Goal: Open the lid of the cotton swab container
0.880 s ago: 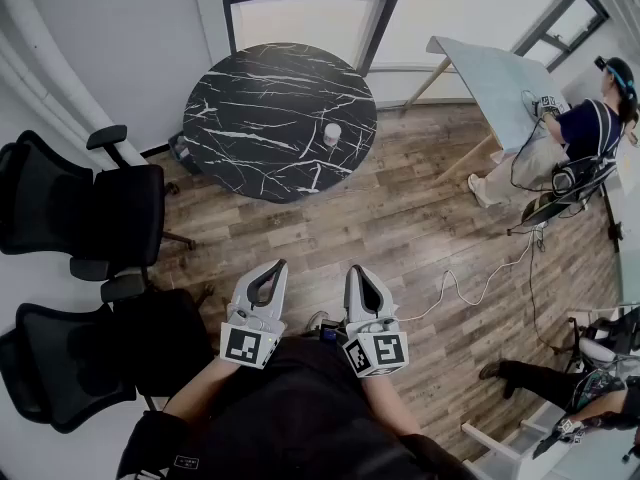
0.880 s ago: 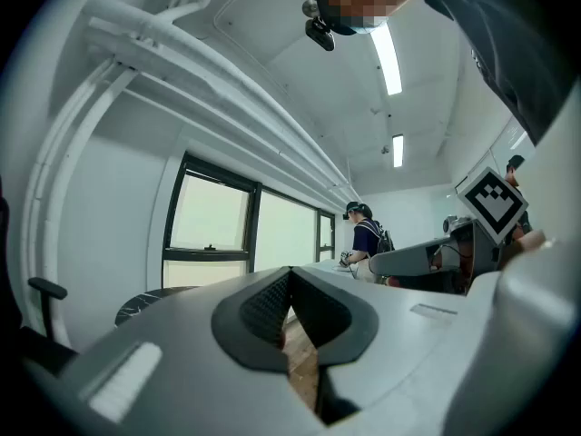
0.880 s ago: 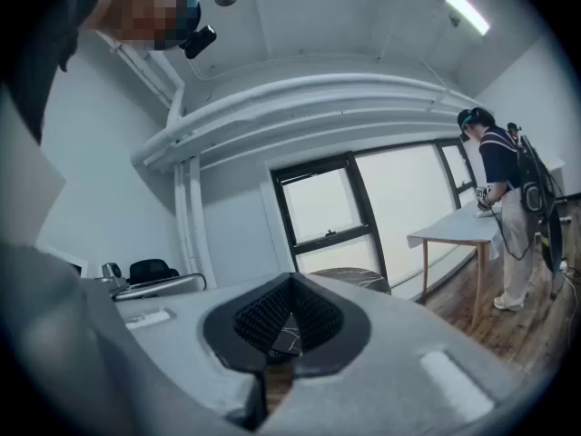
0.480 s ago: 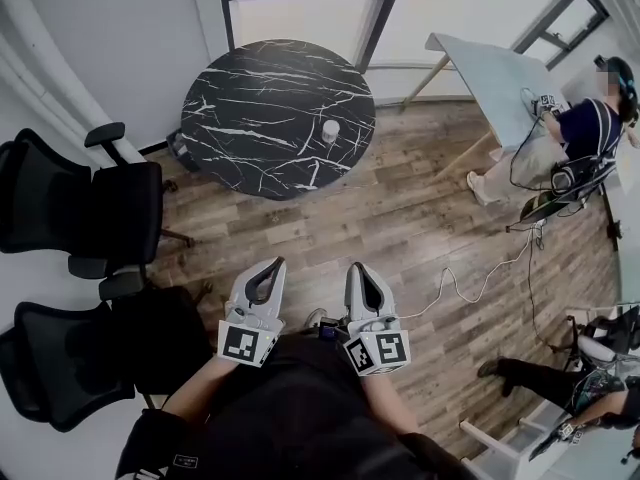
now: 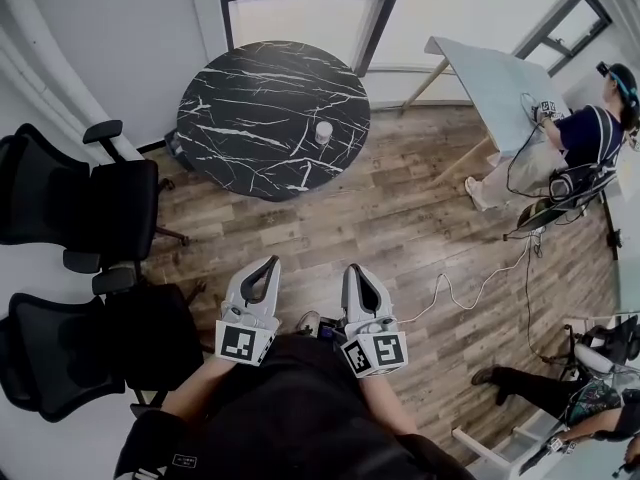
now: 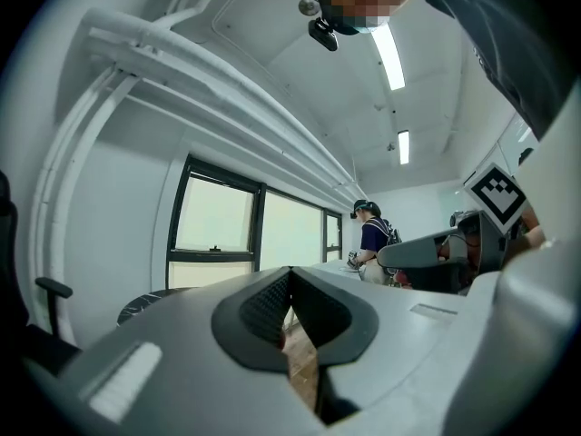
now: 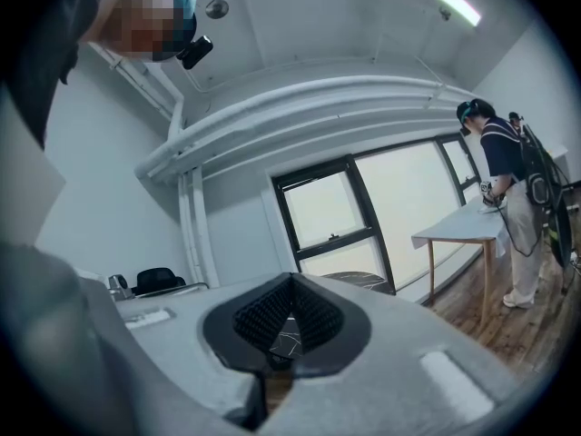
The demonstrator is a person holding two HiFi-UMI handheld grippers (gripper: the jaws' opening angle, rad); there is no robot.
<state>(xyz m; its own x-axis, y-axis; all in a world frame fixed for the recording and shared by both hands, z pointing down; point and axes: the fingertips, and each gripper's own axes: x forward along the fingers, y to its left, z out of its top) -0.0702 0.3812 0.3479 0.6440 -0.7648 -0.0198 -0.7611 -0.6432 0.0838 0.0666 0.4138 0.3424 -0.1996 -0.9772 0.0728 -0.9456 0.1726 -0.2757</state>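
A small white cotton swab container [image 5: 323,132] stands upright on the round black marble table [image 5: 250,108], far ahead of both grippers. My left gripper [image 5: 271,263] and my right gripper [image 5: 354,270] are held side by side close to my body, over the wooden floor, both shut with nothing between the jaws. In the left gripper view the left gripper [image 6: 290,275] has its pads together, and in the right gripper view the right gripper [image 7: 291,282] is closed too, with the table [image 7: 349,282] showing just beyond its tip.
Two black office chairs [image 5: 80,208] stand at the left beside the table. A person [image 5: 575,153] works at a pale table [image 5: 490,78] at the right. A white cable [image 5: 470,288] lies on the wooden floor. Another person's legs [image 5: 540,388] show at the lower right.
The view has shifted slightly: the marble table and chairs sit a little further left and up. Both grippers stay shut, close to my body.
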